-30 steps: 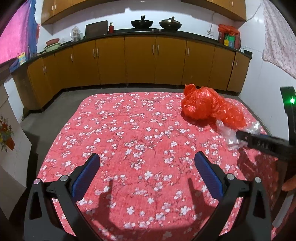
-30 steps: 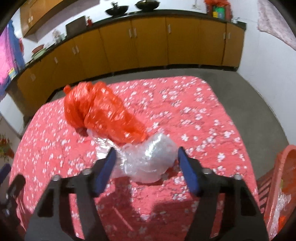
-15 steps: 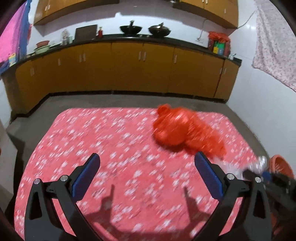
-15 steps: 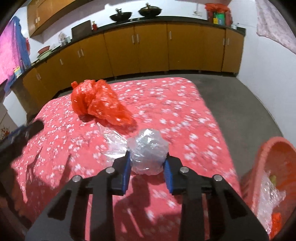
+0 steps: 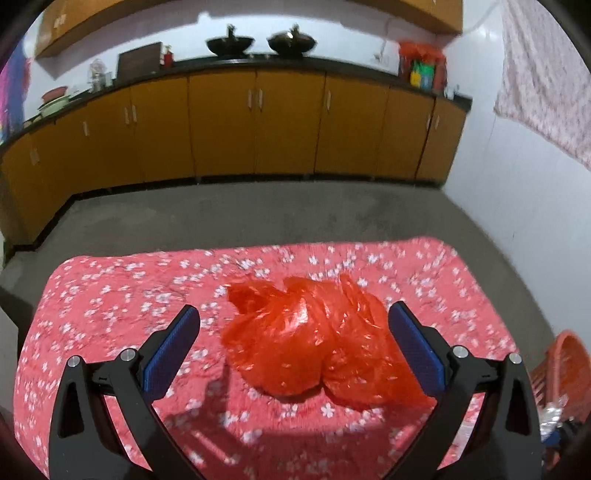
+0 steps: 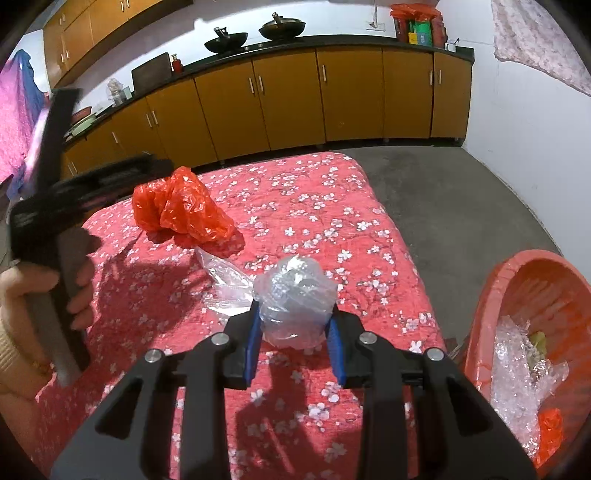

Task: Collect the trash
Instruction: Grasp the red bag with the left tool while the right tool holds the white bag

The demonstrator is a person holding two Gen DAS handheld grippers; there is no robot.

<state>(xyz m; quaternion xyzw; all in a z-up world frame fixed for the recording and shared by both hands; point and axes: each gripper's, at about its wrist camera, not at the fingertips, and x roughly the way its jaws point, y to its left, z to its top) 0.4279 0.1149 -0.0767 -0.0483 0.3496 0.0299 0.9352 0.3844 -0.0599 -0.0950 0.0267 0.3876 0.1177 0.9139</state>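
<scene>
Orange kitchen cabinets (image 6: 295,103) run along the far wall under a dark counter carrying two black woks (image 6: 255,33), and in front of them a table is spread with a red floral cloth (image 6: 314,206).

At the left edge of the right wrist view, your left hand (image 6: 40,295) grips the handle of the left gripper (image 5: 293,341). In its own view that gripper's blue pads (image 5: 171,349) stand wide apart, and the crumpled red plastic bag (image 5: 317,343) lies on the cloth in the gap between them. The pads do not press on it; whether the right pad brushes the bag's edge you cannot tell from this blurred view.

Just right of the red bag in the right wrist view, a flat piece of clear plastic film (image 6: 221,273) lies on the cloth, its far end touching the bag. Next to it, your right gripper (image 6: 295,336) has its jaws drawn in narrow and clamped on a scrunched ball of clear plastic wrap (image 6: 295,295), which bulges up above the blue pads.

Farthest right, beyond the table's edge, sits an orange-red basket (image 6: 517,269). Inside it you can see more crinkled clear plastic (image 6: 517,369) and a scrap of red plastic (image 6: 550,428) near the bottom.
</scene>
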